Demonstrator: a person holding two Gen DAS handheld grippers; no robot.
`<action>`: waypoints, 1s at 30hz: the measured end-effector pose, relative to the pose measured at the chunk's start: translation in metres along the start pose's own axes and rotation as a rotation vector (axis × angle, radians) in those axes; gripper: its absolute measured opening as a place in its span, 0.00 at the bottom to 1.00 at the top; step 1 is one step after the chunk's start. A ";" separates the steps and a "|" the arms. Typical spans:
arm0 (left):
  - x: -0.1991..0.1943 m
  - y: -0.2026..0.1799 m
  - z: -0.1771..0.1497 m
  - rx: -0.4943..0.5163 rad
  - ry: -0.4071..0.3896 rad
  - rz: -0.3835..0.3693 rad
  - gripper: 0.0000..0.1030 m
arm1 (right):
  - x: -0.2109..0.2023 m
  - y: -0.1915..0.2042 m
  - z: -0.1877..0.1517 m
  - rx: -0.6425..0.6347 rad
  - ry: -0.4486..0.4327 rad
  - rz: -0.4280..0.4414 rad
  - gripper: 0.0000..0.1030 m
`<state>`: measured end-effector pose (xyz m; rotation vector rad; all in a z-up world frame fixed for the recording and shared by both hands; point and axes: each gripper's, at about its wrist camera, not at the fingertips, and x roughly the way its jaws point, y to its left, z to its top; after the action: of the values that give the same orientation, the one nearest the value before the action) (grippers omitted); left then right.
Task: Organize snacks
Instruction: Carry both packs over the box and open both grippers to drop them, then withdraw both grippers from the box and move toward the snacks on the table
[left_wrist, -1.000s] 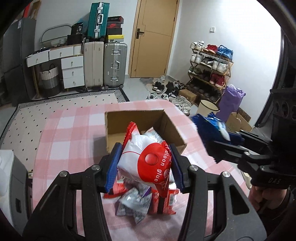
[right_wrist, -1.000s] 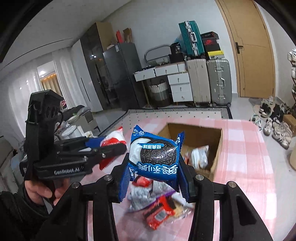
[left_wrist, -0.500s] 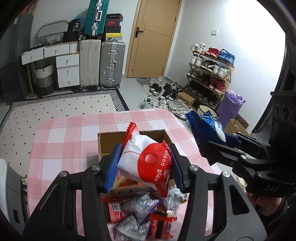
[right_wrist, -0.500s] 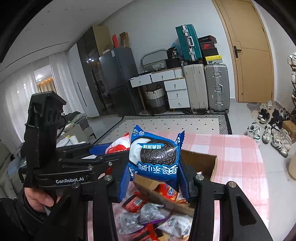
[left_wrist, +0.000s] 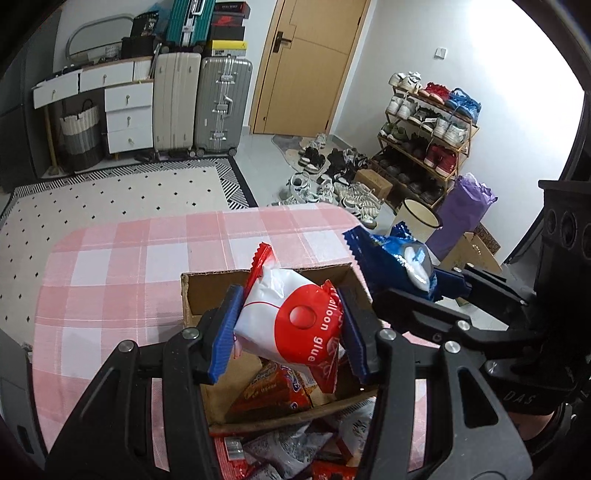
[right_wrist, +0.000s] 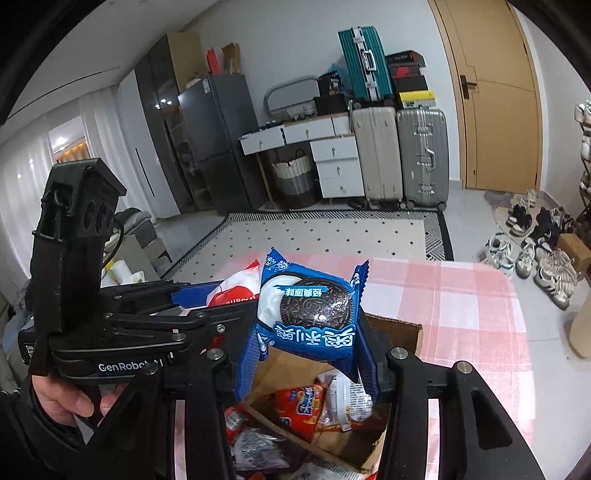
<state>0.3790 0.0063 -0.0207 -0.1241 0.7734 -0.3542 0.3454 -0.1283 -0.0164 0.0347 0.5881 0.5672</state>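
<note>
My left gripper (left_wrist: 288, 328) is shut on a white and red snack packet (left_wrist: 291, 321) and holds it above the open cardboard box (left_wrist: 207, 291). My right gripper (right_wrist: 306, 354) is shut on a blue cookie packet (right_wrist: 306, 310) and holds it over the same box (right_wrist: 402, 332). Each gripper shows in the other's view, close beside it: the right one with its blue packet (left_wrist: 399, 258), the left one with its red and white packet (right_wrist: 236, 288). An orange snack bag (left_wrist: 273, 387) lies inside the box. Several loose packets (left_wrist: 288, 450) lie in front of the box.
The box stands on a table with a pink checked cloth (left_wrist: 122, 266). Beyond the table are a dotted rug (left_wrist: 110, 199), suitcases (left_wrist: 221, 103), a door (left_wrist: 306, 62) and a shoe rack (left_wrist: 428, 125). A fridge (right_wrist: 218, 140) stands far left.
Both grippers have moved forward with their packets, from above the loose pile to above the box, and have come closer together.
</note>
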 end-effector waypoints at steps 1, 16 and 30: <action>0.008 0.003 0.000 -0.003 0.011 -0.001 0.47 | 0.007 -0.003 0.000 0.002 0.011 -0.001 0.45; 0.070 0.026 -0.008 -0.052 0.093 0.007 0.59 | 0.055 -0.030 -0.016 0.038 0.056 -0.020 0.62; 0.029 0.025 -0.024 -0.070 0.029 0.062 0.77 | 0.003 -0.029 -0.018 0.061 -0.035 -0.027 0.77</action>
<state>0.3876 0.0199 -0.0633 -0.1604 0.8170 -0.2707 0.3522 -0.1531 -0.0383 0.0935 0.5704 0.5212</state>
